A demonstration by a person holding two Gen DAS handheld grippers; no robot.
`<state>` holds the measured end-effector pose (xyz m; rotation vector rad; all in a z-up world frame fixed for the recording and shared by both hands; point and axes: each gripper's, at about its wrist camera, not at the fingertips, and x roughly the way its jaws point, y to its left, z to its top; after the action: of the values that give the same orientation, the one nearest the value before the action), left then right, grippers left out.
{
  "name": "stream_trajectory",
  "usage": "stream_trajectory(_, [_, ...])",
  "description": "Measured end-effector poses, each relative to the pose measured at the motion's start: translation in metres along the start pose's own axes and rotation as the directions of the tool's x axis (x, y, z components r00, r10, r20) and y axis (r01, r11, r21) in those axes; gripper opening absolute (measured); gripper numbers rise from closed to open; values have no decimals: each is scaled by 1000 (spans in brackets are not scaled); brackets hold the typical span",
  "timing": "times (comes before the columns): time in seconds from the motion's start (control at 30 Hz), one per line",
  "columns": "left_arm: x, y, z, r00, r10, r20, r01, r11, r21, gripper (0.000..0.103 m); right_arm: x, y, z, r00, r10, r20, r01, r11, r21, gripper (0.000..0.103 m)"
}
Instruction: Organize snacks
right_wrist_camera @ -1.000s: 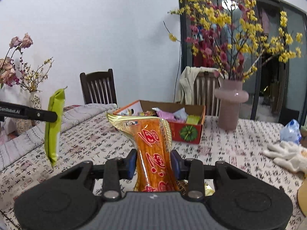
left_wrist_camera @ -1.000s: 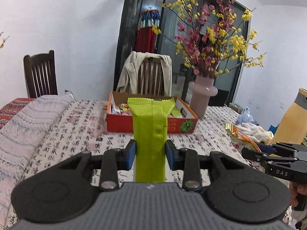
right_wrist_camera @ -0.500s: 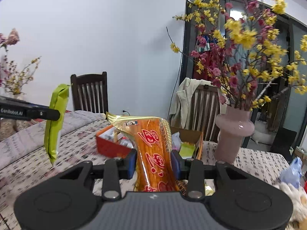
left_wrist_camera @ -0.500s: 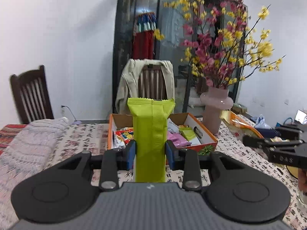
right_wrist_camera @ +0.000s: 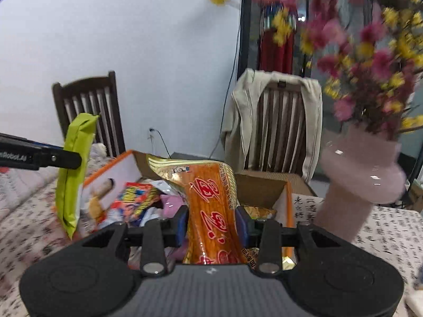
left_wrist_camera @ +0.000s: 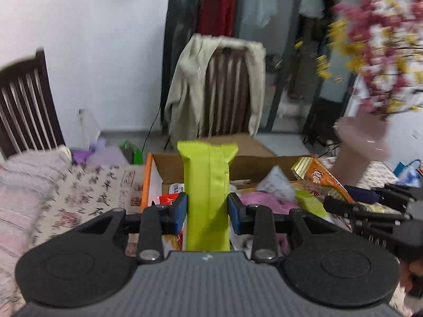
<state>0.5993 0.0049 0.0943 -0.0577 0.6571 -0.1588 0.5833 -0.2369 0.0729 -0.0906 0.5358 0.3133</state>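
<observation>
My left gripper [left_wrist_camera: 207, 212] is shut on a lime-green snack packet [left_wrist_camera: 207, 185], held upright at the near left edge of an open orange cardboard box [left_wrist_camera: 148, 182] full of snacks. My right gripper [right_wrist_camera: 212, 223] is shut on an orange and gold snack bag [right_wrist_camera: 211, 200], held upright over the same box [right_wrist_camera: 289, 200]. The green packet [right_wrist_camera: 75, 169] and left gripper arm show at the left of the right wrist view. The orange bag [left_wrist_camera: 321, 182] and right gripper show at the right of the left wrist view.
A pink vase [right_wrist_camera: 362, 182] of pink and yellow blossoms stands right of the box. A chair draped with a beige jacket [left_wrist_camera: 219, 89] stands behind the box, a dark wooden chair [right_wrist_camera: 87, 111] to the left. A patterned tablecloth [left_wrist_camera: 90, 185] covers the table.
Both grippers have moved forward to the box with their packets still held. The box and the vase now appear much closer and larger.
</observation>
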Motion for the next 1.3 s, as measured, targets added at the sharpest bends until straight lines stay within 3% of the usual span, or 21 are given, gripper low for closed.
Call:
stream_trajectory(0.17, [69, 20, 6, 996, 19, -82, -25, 997, -72, 35, 69, -1, 3, 999, -15, -46, 15, 1000, -9, 37])
stream_trajectory(0.23, [85, 24, 2, 994, 16, -108, -25, 996, -87, 39, 87, -2, 3, 999, -19, -49, 19, 1000, -13, 43])
stream_trajectory(0.3, [89, 24, -1, 992, 44, -117, -53, 996, -76, 49, 100, -2, 2, 998, -27, -64, 27, 1000, -13, 53])
stream_trajectory(0.4, [81, 25, -2, 994, 43, -98, -51, 996, -79, 60, 102, -4, -1, 998, 0, -66, 1, 1000, 18, 54])
stream_trajectory(0.47, [71, 24, -2, 996, 45, -82, -51, 996, -76, 61, 99, -7, 0, 998, -2, -63, 4, 1000, 22, 55])
stream_trajectory(0.77, [16, 6, 12, 998, 55, -14, -55, 998, -36, 77, 48, -13, 9, 999, -39, -35, 40, 999, 22, 63])
stream_trajectory(0.87, [-10, 11, 11, 997, 70, 22, -68, 996, -53, 83, 20, -17, 9, 998, -69, -8, 69, 997, 18, 75])
stream_trajectory(1.07, [-66, 20, -13, 996, 54, 73, -48, 996, -79, 97, -34, -36, -11, 992, -123, 24, 121, 991, 62, 91])
stream_trajectory(1.2, [-106, 19, -31, 987, 96, 127, -87, 993, -74, 102, -65, -47, -28, 986, -163, 20, 160, 983, 88, 92])
stream_trajectory(1.3, [-133, 16, -39, 985, 98, 140, -87, 993, -81, 102, -88, -52, -35, 989, -147, 32, 140, 977, 159, 92])
